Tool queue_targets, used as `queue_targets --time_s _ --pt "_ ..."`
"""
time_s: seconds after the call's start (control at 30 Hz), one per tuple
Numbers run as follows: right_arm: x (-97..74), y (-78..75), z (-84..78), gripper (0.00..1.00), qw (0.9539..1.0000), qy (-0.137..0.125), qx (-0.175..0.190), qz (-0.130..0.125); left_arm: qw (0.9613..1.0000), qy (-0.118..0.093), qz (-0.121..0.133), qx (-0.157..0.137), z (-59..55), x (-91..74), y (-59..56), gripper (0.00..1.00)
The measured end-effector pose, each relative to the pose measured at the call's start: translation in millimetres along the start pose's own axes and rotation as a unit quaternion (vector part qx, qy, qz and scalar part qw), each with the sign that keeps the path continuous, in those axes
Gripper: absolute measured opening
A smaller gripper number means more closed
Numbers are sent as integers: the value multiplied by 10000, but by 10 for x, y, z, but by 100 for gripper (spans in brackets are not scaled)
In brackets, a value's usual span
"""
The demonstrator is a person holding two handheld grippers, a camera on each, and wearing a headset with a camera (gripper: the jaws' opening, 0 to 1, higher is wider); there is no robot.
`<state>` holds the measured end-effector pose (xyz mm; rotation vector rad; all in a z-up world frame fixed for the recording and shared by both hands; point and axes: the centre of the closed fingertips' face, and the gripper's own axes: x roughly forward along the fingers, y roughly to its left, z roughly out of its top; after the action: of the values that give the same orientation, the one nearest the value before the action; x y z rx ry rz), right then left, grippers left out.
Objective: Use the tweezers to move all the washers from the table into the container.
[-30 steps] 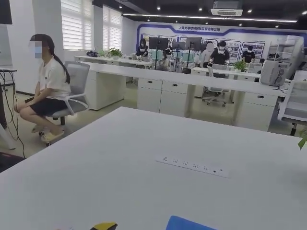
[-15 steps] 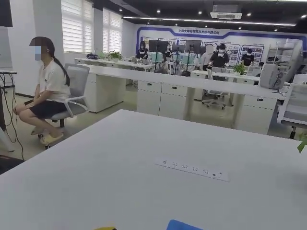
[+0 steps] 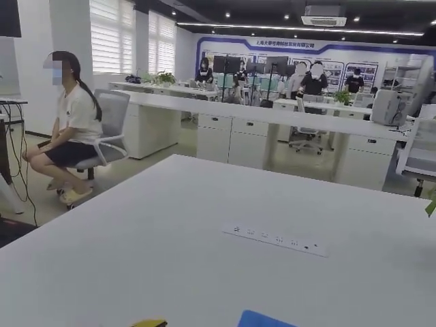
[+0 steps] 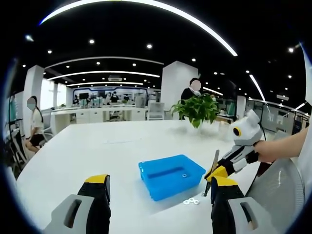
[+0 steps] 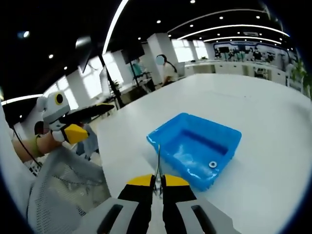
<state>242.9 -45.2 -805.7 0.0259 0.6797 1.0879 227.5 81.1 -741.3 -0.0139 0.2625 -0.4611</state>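
Here the right gripper [image 5: 158, 181] clenches slim metal tweezers [image 5: 158, 163] beside the blue plastic container [image 5: 195, 141], which holds one small metal washer [image 5: 212, 165]; loose washers [image 4: 191, 201] lie near it; the left gripper [image 4: 160, 181] gapes empty.

A broad white tabletop [image 3: 170, 231] stretches out ahead of me, with a slim white power strip [image 3: 275, 239] set flat in it. Off to the left, a person in a white T-shirt [image 3: 71, 112] sits on a grey swivel chair [image 3: 112, 119], below slatted white window blinds [image 3: 112, 34]. Beyond runs a long row of white desks [image 3: 272, 126]. In my left gripper view, a leafy green potted plant [image 4: 197, 109] stands near the table's far edge.
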Motion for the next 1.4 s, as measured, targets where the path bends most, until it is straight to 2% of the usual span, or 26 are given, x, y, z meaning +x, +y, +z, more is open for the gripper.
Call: queue_targets --time_s 0.23,0.37,0.63,0.87,1.23,1.4 --pt "-153 -67 251 3 9984 -299 481 -27 10000 -16 18 2 5 -3 6 86" --pt "-179 -131 434 3 9976 -536 399 -192 10000 -21 29 -2 8 -6 9 86" --pt "-134 -282 733 3 9959 -745 411 -298 10000 -15 30 8 4 -12 11 86" --pt "-49 -401 778 3 9960 -702 402 -368 10000 -58 -58 -30 20 -8 -14 86" --pt "104 -729 725 3 9960 -502 431 -598 10000 -23 -69 -7 6 -3 -22 87" --pt "190 -818 641 3 9968 -297 367 -639 10000 -28 -38 -38 4 -5 -5 86"
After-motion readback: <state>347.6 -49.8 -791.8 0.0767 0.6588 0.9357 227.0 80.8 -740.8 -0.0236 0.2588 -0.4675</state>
